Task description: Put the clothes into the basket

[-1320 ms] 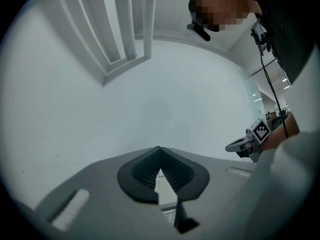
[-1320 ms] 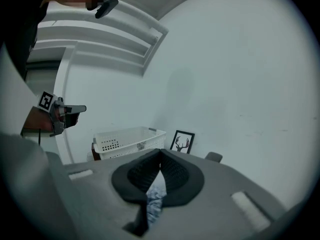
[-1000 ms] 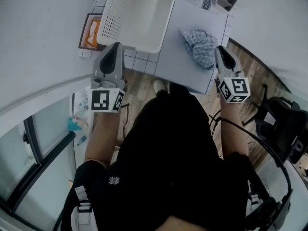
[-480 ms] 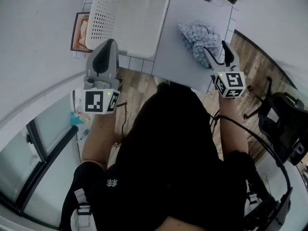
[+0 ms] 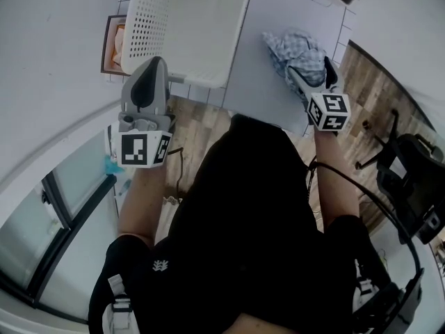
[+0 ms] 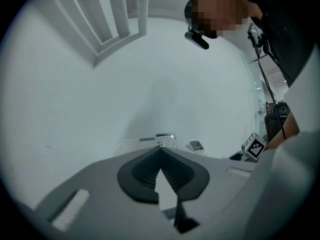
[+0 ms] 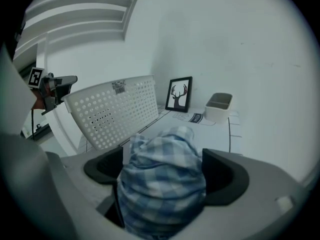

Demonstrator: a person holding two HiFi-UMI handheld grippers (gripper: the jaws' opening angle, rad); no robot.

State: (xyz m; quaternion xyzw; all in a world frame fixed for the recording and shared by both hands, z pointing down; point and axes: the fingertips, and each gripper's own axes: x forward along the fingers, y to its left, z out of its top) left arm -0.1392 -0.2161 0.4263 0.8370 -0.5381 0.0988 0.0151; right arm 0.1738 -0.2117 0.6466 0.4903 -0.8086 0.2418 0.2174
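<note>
The right tool (image 5: 311,73) has moved forward since a moment ago. Its jaws, which were at the near edge of the cloth, now stand wide apart on either side of the crumpled blue-and-white checked cloth (image 5: 295,46) without clamping it. The soft bundle lies on the smooth pale grey tabletop (image 5: 257,68), just right of the white plastic basket (image 5: 163,19), whose wall is dotted with rows of round holes. The left tool (image 5: 151,75) has stayed by the basket's near edge, its dark ribbed pads (image 6: 146,170) closed together on nothing.
</note>
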